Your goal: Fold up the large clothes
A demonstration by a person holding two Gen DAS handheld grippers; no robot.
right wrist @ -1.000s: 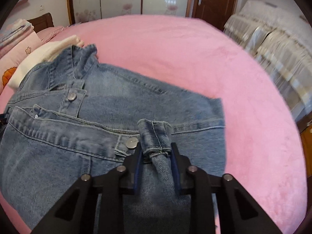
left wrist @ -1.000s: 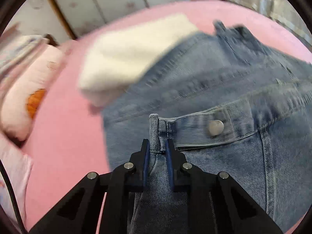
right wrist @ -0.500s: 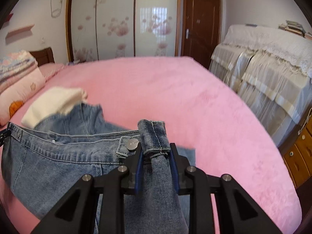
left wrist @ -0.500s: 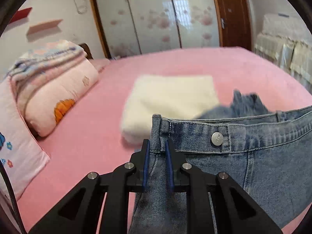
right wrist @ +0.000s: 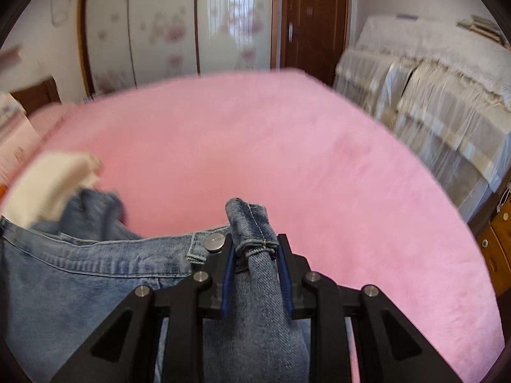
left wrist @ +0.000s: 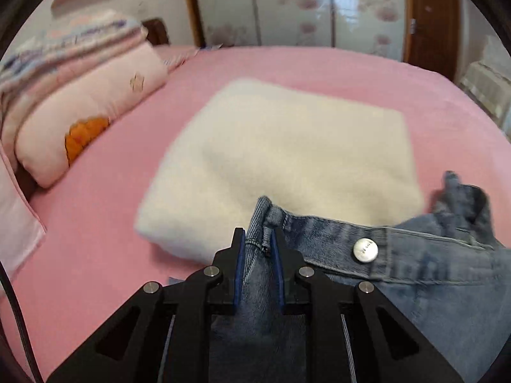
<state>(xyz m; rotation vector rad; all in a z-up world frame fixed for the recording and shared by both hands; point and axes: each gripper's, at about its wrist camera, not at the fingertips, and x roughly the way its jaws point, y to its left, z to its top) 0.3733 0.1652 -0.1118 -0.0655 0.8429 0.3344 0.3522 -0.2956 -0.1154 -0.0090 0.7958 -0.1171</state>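
A blue denim jacket (left wrist: 431, 271) hangs lifted over the pink bed (left wrist: 105, 223), stretched between my two grippers. My left gripper (left wrist: 258, 239) is shut on one corner of its hem band, next to a silver button (left wrist: 365, 249). In the right wrist view the denim jacket (right wrist: 80, 281) stretches off to the left, and my right gripper (right wrist: 254, 245) is shut on a bunched fold of its band beside another metal button (right wrist: 214, 242). The jacket's collar end (right wrist: 95, 207) trails toward a folded cream garment (right wrist: 48, 185).
A folded cream-white garment (left wrist: 287, 156) lies on the bed just beyond the left gripper. Stacked pillows and quilts (left wrist: 73, 95) sit at the left. The pink bed (right wrist: 287, 146) stretches away to the right, with covered furniture (right wrist: 431, 95) and wooden drawers (right wrist: 498, 245) beside it. Wardrobe doors (right wrist: 179, 28) stand behind.
Both grippers have lifted the jacket's hem band off the flat jacket and carried it across the bed; the left view now looks over the cream garment. Both grips are unchanged.
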